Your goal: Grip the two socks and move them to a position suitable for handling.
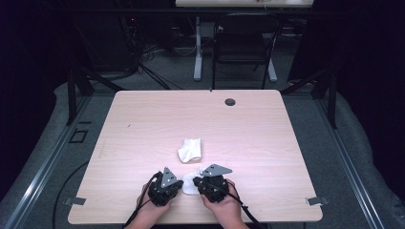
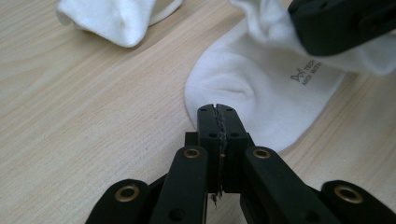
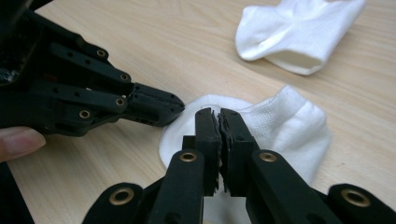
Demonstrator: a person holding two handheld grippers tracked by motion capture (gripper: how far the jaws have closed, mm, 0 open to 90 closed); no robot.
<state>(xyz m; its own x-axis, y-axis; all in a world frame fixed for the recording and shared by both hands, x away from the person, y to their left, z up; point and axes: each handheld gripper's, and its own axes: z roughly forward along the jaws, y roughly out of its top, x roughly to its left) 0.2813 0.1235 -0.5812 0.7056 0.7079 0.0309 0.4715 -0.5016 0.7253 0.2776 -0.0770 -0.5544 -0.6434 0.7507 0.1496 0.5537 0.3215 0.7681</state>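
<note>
Left gripper view is the one where you can actually read small grey print on the near sock point(image 2: 261, 88), which the high view just shows as a white lump on the table point(image 1: 143, 124) between the 2 tools. Left gripper point(image 2: 217, 112) has its jaws pressed together right at the sock's rounded edge, and the right gripper point(image 3: 219, 116) is closed over the same sock, though I can't tell if either pinches fabric. 2nd sock point(image 1: 190, 150), also white and short, lies crumpled a bit farther up the table.
</note>
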